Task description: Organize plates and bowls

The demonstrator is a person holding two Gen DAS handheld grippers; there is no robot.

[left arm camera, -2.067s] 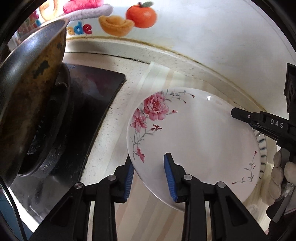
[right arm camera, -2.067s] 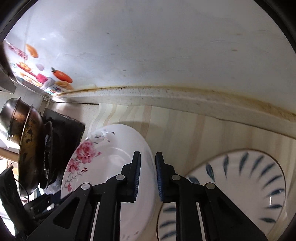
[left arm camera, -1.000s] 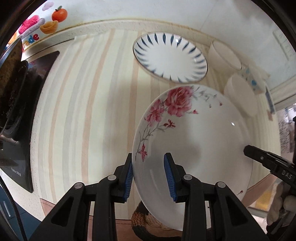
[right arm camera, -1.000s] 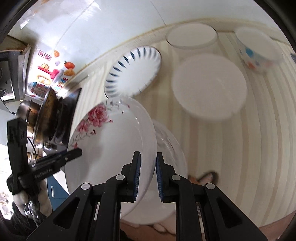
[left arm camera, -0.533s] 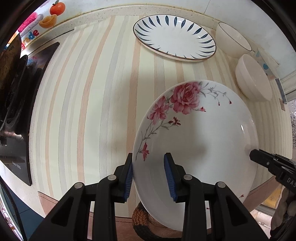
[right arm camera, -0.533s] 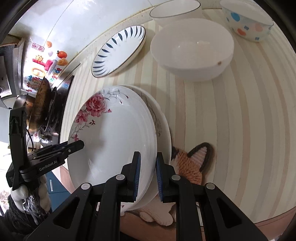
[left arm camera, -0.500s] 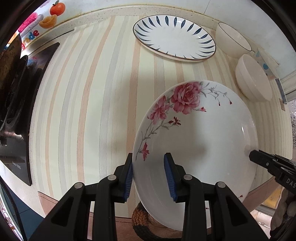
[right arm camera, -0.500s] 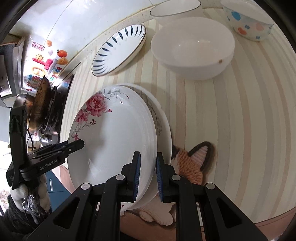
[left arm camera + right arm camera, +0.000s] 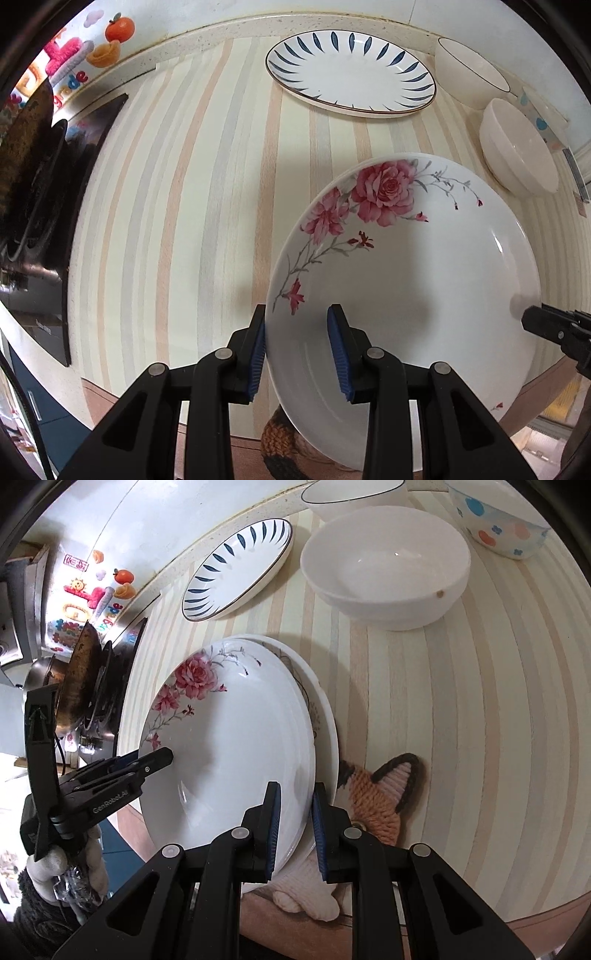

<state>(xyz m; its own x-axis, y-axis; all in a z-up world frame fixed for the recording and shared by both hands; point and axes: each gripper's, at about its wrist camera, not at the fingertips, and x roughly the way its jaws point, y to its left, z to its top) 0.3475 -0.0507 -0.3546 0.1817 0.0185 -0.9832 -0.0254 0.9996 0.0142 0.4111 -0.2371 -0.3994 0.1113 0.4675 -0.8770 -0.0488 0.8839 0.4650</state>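
The white rose-patterned plate (image 9: 406, 266) lies on top of another white plate (image 9: 325, 716) on a knitted cat mat (image 9: 376, 794) at the counter's front edge. My left gripper (image 9: 297, 343) straddles its left rim, jaws apart, the rim between the pads. My right gripper (image 9: 293, 827) straddles the opposite rim, jaws slightly apart. The rose plate also shows in the right wrist view (image 9: 229, 746). A blue-leaf plate (image 9: 351, 79) lies at the back. A white bowl (image 9: 384, 572) sits to its right.
A rimmed white bowl (image 9: 469, 77) and a dotted bowl (image 9: 495, 520) stand at the back right. A black stove (image 9: 33, 221) with a wok (image 9: 77, 675) is on the left. The striped counter (image 9: 177, 206) ends just in front of the plates.
The rose plate was carried from beside the stove across to the front and lowered onto the other plate. Both grippers' jaws have opened a little on its rims.
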